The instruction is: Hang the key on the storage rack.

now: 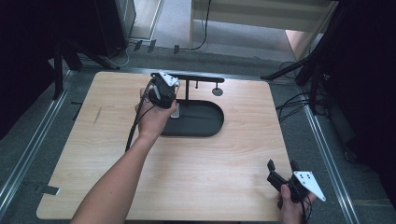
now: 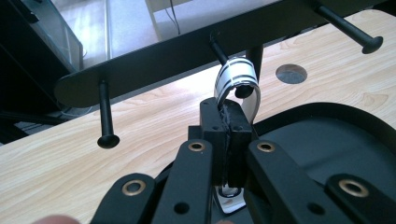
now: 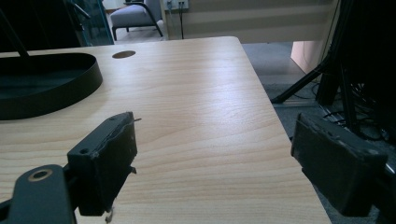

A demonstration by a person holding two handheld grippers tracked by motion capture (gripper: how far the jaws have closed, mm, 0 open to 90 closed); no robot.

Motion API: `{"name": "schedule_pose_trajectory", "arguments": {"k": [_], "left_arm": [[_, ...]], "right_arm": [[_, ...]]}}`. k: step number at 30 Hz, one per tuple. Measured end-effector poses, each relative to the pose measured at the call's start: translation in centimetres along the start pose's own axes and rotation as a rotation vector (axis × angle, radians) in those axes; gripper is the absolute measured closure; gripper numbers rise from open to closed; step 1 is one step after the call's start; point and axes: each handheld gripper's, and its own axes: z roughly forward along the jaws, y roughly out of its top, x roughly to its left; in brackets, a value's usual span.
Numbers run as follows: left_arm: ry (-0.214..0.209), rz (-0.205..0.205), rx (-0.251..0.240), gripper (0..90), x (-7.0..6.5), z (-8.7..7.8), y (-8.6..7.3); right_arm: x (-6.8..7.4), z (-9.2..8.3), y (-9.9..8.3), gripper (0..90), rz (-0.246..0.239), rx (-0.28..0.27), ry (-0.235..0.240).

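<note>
Well clear of table edge [image 1: 275, 140]: right tool [image 1: 283, 168]

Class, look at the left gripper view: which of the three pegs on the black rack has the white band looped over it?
The middle peg. The white band, gripped by the left tongs, loops over it; the left peg and right peg are bare.
</note>
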Motion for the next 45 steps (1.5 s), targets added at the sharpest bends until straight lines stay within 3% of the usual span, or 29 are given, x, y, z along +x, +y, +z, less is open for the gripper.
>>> {"name": "schedule_pose_trajectory", "arguments": {"k": [6,8,10,13,16,20,25,27,29,31,33,39,45], "left_arm": [[0.001,-0.013,0.039,90.0,0.1,0.7,0.4],[-0.006,-0.025,0.038,89.5,0.2,0.8,0.4],[-0.017,-0.008,0.025,87.4,0.0,0.8,0.2],[-0.031,0.011,0.005,71.3,-0.1,0.8,-0.4],[-0.081,-0.051,0.017,66.9,0.4,0.9,-1.2],[-0.097,-0.037,0.056,55.1,0.6,0.9,-2.1],[-0.171,-0.052,0.075,41.9,1.3,0.0,-3.0],[-0.165,-0.035,0.077,38.9,1.3,-0.4,-3.3],[-0.174,-0.040,0.084,30.0,1.6,-0.8,-3.6],[-0.179,-0.055,0.079,28.1,1.8,-1.2,-3.9],[-0.182,-0.062,0.087,20.5,1.9,-1.5,-4.2],[-0.197,-0.049,0.118,2.5,2.3,-2.7,-5.5],[-0.212,-0.051,0.116,0.0,3.1,-4.0,-7.0]], "right_arm": [[0.0,0.0,0.0,14.1,-0.001,0.001,0.000],[0.0,0.0,0.0,14.1,0.003,0.000,0.002],[0.0,0.0,0.0,14.1,0.003,-0.001,0.003],[-0.1,0.0,0.0,14.1,0.003,0.000,0.004],[0.0,0.0,0.0,14.0,0.003,0.002,0.005],[0.0,0.1,0.0,14.0,-0.010,0.002,0.005],[0.0,0.1,0.0,14.1,-0.014,0.004,0.003],[0.0,0.1,0.0,14.1,-0.014,0.005,0.003],[0.1,0.1,0.0,13.9,-0.012,0.005,0.006],[0.1,0.1,0.0,13.9,-0.011,0.007,0.006],[0.1,0.1,0.0,13.9,-0.012,0.005,0.002],[0.1,0.1,0.0,13.9,-0.009,0.005,-0.001],[0.1,0.1,0.0,13.9,-0.011,0.001,-0.002]]}}
